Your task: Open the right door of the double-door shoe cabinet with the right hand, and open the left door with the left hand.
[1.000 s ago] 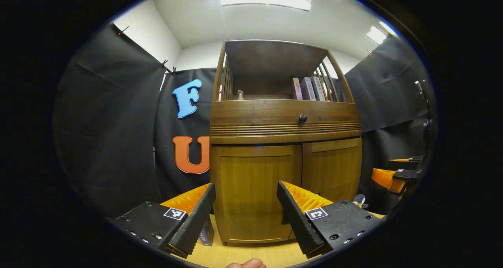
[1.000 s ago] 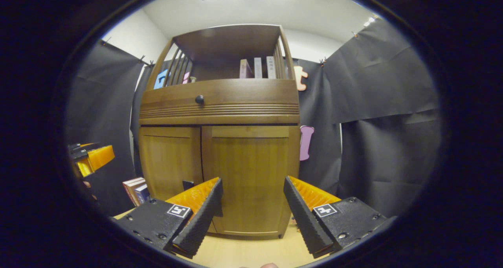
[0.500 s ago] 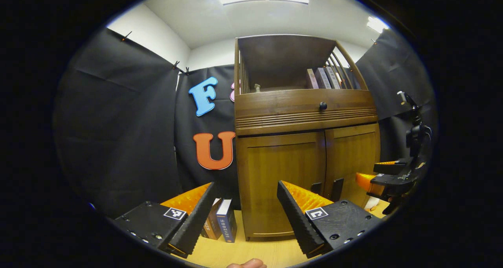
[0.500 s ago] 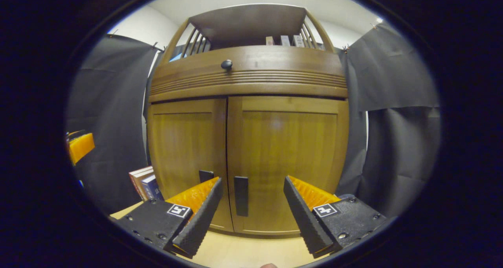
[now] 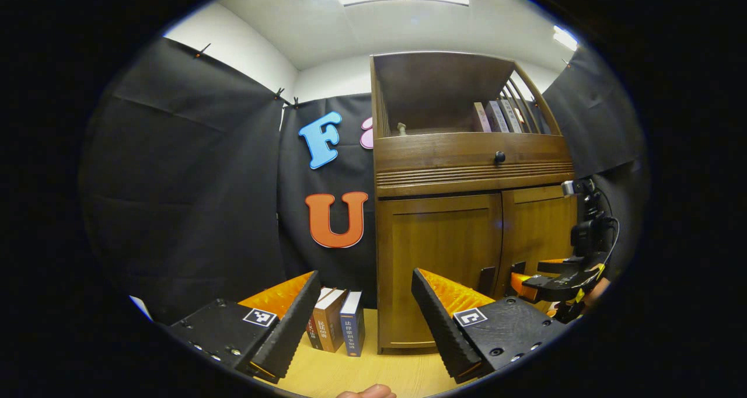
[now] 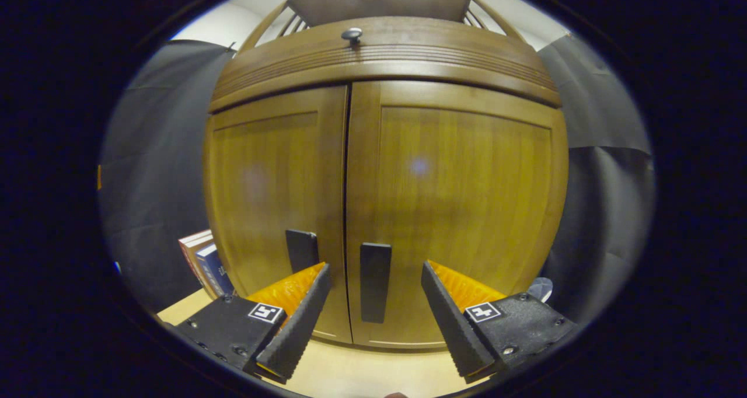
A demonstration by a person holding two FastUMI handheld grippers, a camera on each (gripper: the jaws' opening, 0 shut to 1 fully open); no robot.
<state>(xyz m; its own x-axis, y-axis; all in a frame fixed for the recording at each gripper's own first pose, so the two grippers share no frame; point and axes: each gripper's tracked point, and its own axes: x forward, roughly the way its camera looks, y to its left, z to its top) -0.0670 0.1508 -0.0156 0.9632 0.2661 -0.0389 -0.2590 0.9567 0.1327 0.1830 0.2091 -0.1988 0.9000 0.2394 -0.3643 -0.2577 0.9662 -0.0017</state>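
Observation:
The wooden shoe cabinet (image 6: 443, 53) stands close in the right gripper view with both doors closed. The right door (image 6: 461, 199) carries a dark upright handle (image 6: 375, 281), and the left door (image 6: 265, 182) has its own handle (image 6: 302, 249). My right gripper (image 6: 373, 319) is open just short of the right door, and that handle shows between its fingers, untouched. In the left gripper view the cabinet (image 5: 473, 153) stands farther off to the right. My left gripper (image 5: 365, 322) is open and holds nothing. The right gripper (image 5: 528, 276) shows there by the right door (image 5: 540, 229).
Several books (image 5: 335, 325) stand on the light wooden floor (image 5: 350, 374) left of the cabinet, seen too as books (image 6: 201, 264). A drawer with a round knob (image 5: 499, 157) sits above the doors. More books (image 5: 496, 115) stand on the open top shelf.
My right gripper has moved much closer to the cabinet, and the right door's handle now shows between its fingers. The left gripper view has swung left, bringing the floor books into sight.

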